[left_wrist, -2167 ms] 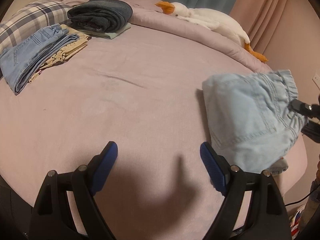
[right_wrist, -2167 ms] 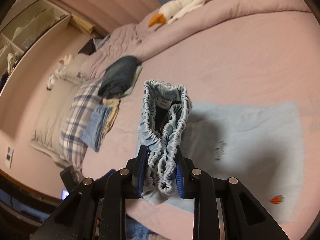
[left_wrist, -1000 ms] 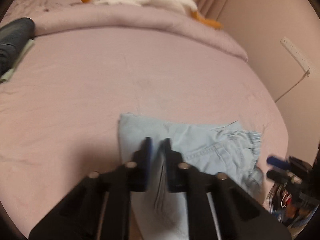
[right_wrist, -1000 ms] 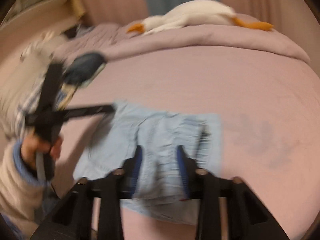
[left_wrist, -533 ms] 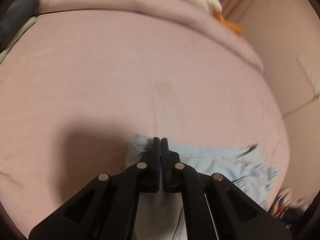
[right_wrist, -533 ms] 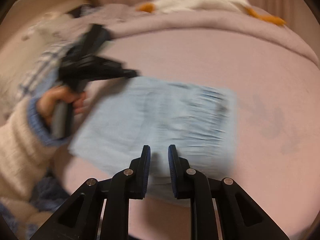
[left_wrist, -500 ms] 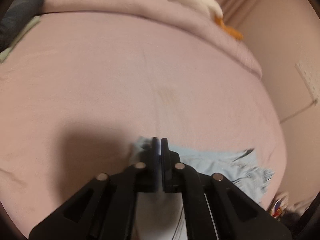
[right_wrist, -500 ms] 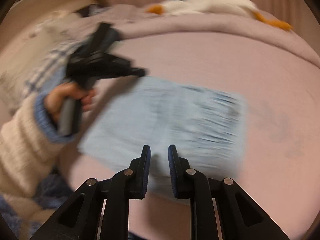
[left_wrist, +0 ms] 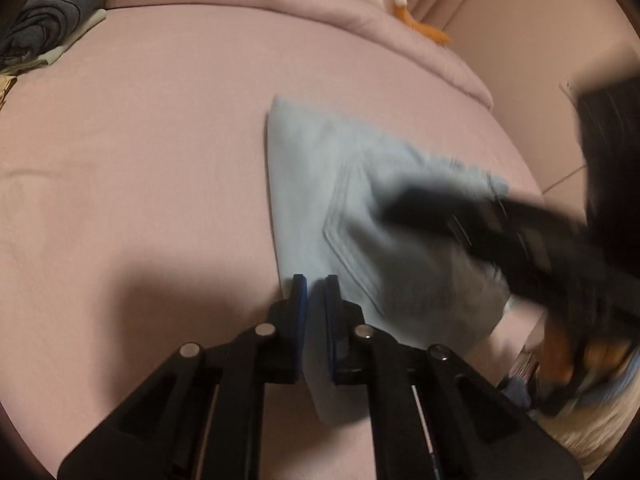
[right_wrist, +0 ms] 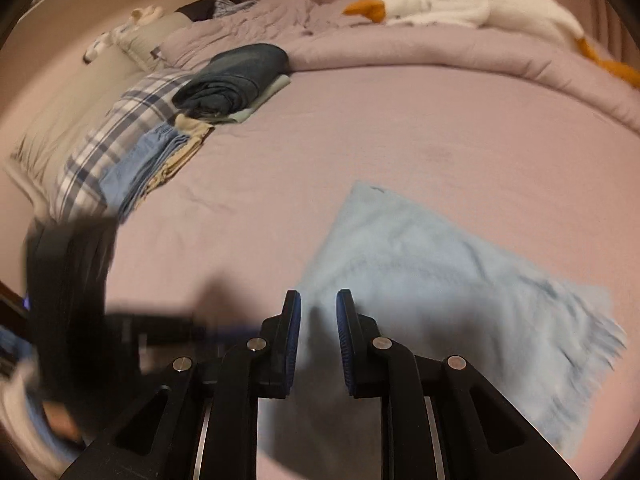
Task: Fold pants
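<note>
The pale blue pants (left_wrist: 320, 184) lie folded into a flat packet on the mauve bed (left_wrist: 140, 140), blurred by motion. My left gripper (left_wrist: 315, 292) is shut on the packet's near edge, with cloth filling the thin gap between its blue pads. In the right wrist view the same pants (right_wrist: 440, 272) spread away to the right. My right gripper (right_wrist: 318, 320) is shut on their near left edge, fabric between and under its fingers. Each gripper shows in the other's view as a dark blur: the right gripper (left_wrist: 480, 232) over the pants, the left gripper (right_wrist: 168, 328) beside the right fingers.
Folded dark jeans (right_wrist: 236, 76) and a blue and tan stack (right_wrist: 140, 168) sit by a plaid pillow (right_wrist: 120, 128) at the bed's far left. A goose plush (right_wrist: 460, 8) lies on the rolled duvet (right_wrist: 400, 52) at the back. A sleeved hand (left_wrist: 592, 352) is at the right.
Since 2.2 s ago my left gripper has shut on the pants and my right gripper has let go of the waistband and regripped. In the last half second the packet has swung and shifted with both.
</note>
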`<state>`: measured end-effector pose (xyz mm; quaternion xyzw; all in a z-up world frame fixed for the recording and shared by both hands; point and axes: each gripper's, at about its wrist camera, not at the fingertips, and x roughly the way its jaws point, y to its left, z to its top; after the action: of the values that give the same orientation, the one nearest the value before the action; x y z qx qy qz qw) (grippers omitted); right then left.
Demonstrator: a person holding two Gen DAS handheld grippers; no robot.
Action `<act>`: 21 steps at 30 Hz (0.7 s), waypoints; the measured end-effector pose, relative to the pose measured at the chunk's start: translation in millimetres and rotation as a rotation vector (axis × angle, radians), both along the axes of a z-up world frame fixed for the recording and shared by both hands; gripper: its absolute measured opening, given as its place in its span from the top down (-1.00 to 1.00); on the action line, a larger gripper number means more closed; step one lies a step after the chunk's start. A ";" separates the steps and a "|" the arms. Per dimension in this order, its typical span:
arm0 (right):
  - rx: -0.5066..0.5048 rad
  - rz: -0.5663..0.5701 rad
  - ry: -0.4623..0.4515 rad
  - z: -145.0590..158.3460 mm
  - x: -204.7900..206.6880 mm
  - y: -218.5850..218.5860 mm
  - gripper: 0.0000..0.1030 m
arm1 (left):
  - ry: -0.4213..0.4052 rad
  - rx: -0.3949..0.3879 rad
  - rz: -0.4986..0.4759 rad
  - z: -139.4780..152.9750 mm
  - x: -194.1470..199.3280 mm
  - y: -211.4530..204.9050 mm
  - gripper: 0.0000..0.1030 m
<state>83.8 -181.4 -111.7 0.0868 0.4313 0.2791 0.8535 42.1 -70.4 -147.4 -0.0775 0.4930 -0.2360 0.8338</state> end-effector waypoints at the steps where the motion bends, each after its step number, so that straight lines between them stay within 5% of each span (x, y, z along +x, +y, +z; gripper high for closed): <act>1: -0.019 -0.003 0.039 -7.8 13.6 7.4 0.63 | 0.011 0.002 0.006 -3.6 -6.0 -0.8 0.93; 4: -0.087 -0.038 0.093 -30.3 17.5 16.1 0.72 | 0.004 0.042 -0.004 -6.7 -19.2 -4.1 0.94; 7: -0.038 -0.077 0.098 -27.7 15.7 7.0 0.78 | -0.016 0.083 -0.018 -4.2 -27.0 -6.2 0.94; 15: -0.083 -0.136 -0.035 3.3 -35.5 -46.7 0.56 | -0.018 0.109 0.013 -2.8 -25.6 -4.9 0.86; 21: -0.171 -0.218 0.035 -17.5 -59.0 -87.0 0.43 | -0.016 0.134 0.033 -3.2 -24.1 -2.0 0.65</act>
<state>24.8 -268.4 -129.1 0.0648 0.4562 0.1452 0.8756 18.0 -72.4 -150.6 -0.0277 0.4997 -0.1893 0.8448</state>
